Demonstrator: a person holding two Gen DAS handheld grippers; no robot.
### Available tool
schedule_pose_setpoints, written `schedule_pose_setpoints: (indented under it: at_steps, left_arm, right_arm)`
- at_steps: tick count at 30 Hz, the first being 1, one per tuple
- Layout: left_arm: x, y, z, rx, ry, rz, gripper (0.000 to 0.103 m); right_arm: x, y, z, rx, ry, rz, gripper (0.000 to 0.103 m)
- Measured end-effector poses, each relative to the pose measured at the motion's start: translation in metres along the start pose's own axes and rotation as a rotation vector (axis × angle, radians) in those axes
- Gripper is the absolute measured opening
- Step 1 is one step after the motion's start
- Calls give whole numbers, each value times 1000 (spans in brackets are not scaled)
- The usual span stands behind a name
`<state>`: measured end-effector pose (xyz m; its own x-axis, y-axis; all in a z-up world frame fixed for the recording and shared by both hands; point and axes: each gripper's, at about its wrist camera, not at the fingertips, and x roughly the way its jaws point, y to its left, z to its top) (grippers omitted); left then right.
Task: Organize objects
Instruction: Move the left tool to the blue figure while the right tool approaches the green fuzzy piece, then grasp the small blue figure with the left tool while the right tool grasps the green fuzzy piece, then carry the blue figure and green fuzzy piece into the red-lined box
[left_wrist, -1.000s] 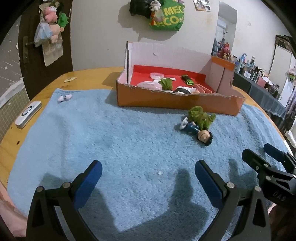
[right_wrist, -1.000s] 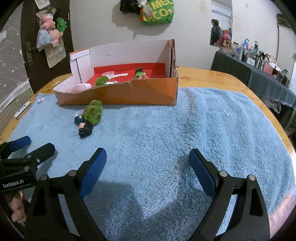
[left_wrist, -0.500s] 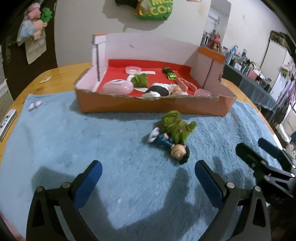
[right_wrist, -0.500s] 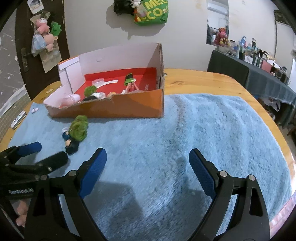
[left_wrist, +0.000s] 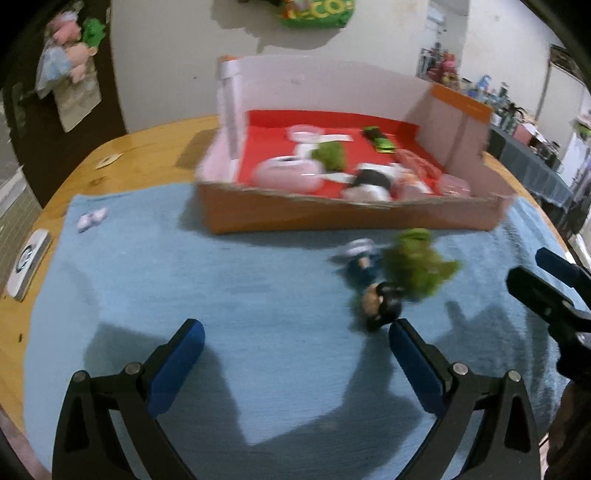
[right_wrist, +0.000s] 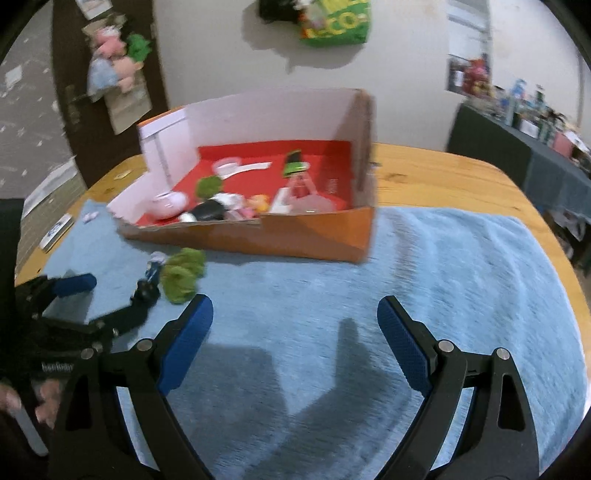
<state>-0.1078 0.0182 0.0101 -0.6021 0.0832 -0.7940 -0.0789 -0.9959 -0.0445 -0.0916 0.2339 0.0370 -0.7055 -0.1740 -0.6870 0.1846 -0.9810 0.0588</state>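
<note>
A wooden tabletop (right_wrist: 443, 173) carries a blue towel (right_wrist: 424, 280) that covers most of its near part. On the far side of the towel stands an open cardboard box (left_wrist: 351, 218), orange outside with a red floor, its near wall low and its far wall tall. Inside it lie a pink rounded thing (left_wrist: 286, 175), a green plush piece (left_wrist: 328, 155), a black and white toy (left_wrist: 369, 184) and a small green and black item (left_wrist: 380, 142); the motion blur makes the rest hard to name. Just near of the box, on the towel, a green plush toy (left_wrist: 417, 267) lies touching a small doll (left_wrist: 373, 291) with dark hair and blue clothes, its head toward the near side. The left gripper (left_wrist: 295, 363) hovers over the towel with its blue fingers (left_wrist: 175, 363) spread wide and nothing between them; its right finger tip is just beside the doll's head. The right gripper (right_wrist: 295, 334) is to the right of these toys, over bare towel, fingers wide apart and empty. At the left edge of the tabletop lies a white remote (left_wrist: 27, 264), and a small white piece (left_wrist: 90, 219) sits on the towel's far left corner
</note>
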Motion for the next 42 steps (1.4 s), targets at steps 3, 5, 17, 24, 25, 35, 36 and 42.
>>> schedule_pose_setpoints:
  at_steps: [3,5,17,24,25,35,36,42]
  left_arm:
    - [1,18,3,1,15,-6,102]
    - [0,22,5,19,19,-39,101]
    - [1,2,21,206,59,-189,82]
    - [10,-9,33,235,67,-203,65]
    - [11,-8,34,231,69,-212,63]
    - [9,-16,32,234,47,-253,29]
    - [8,-16,31,228,43,-253,23]
    - [-1,-16,25,201,-3,-223,23]
  right_arm:
    - [13,14,6,-52,51,54,91]
    - [23,24,10,-90,84,89,91]
    - [50,52,21,-296,177,161,77]
    - [56,57,23,-353,182,235,59]
    - [57,57,24,-355,183,245,58]
    - [56,67,20,-418,134,341,28]
    - [53,67,20,-415,123,342,28]
    - [38,61,21,-358,81,319,28]
